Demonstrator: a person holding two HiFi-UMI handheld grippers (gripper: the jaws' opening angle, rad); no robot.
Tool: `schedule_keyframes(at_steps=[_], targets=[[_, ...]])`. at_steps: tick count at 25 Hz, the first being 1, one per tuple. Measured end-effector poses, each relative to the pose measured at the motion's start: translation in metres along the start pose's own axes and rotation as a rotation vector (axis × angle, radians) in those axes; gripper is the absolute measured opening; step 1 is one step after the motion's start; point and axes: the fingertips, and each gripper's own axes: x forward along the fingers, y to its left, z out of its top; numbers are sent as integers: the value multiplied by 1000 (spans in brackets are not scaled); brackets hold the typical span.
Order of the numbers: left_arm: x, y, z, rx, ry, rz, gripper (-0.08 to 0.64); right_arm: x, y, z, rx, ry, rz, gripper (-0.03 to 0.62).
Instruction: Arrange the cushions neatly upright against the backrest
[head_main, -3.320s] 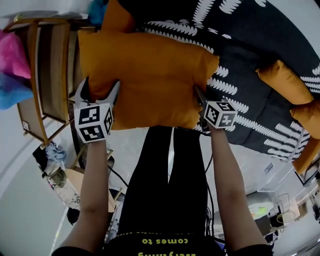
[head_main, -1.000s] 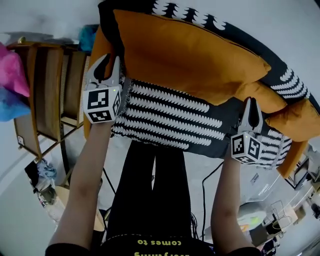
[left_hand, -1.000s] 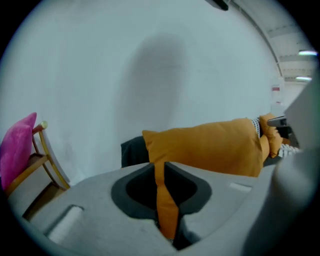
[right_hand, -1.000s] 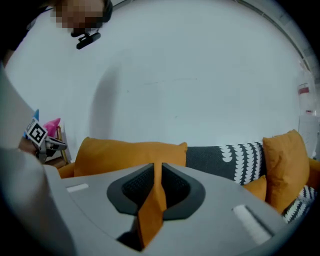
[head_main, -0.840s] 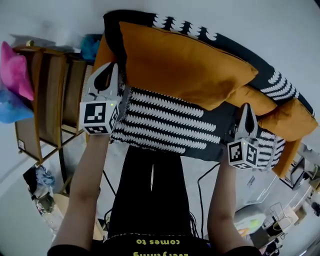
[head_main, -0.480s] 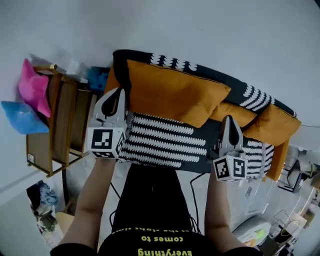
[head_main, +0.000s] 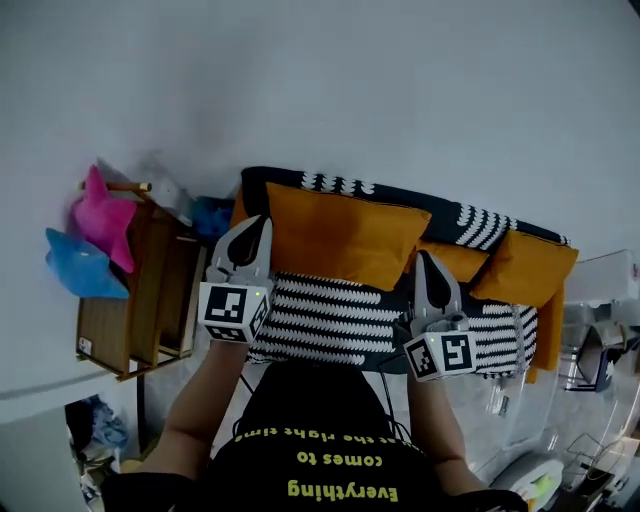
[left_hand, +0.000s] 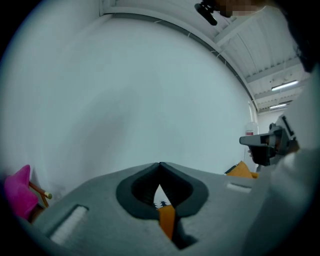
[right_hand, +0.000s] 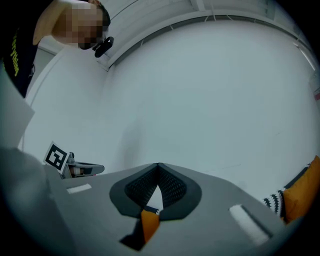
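now, with the arranging apparently complete, the large orange cushion (head_main: 340, 240) stands upright against the backrest (head_main: 330, 183) of the patterned sofa (head_main: 320, 312). the smaller orange cushions (head_main: 520, 265) are propped beside it toward the right end, so the backrest supports each one. the left hand-held gripper (head_main: 258, 226) and right hand-held gripper (head_main: 423, 260) hang in front of the sofa, clear of every cushion. each has its jaws pressed together on nothing, which reads as a withdrawal. in the earliest frame both pinched the large cushion's edges over the seat; since then it has been set back and released, and the view now takes in the wall (head_main: 350, 90).
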Motion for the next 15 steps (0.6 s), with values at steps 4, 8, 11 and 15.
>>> schedule_keyframes(at_steps=[4,8,11,15], targets=[[-7,-15,23,33,-31,-30,0,0,14,17,7,-34,5,11],[-16,-25,35,70,-41,-40,0,2,26,33,-12,-59,20,11],[-23,-25,36,55,-50,-40,0,1,31,36,-29,-65,21,11],[-29,-24,40,51,-56,-36,0,-3,30,37,-22,-64,8,11]])
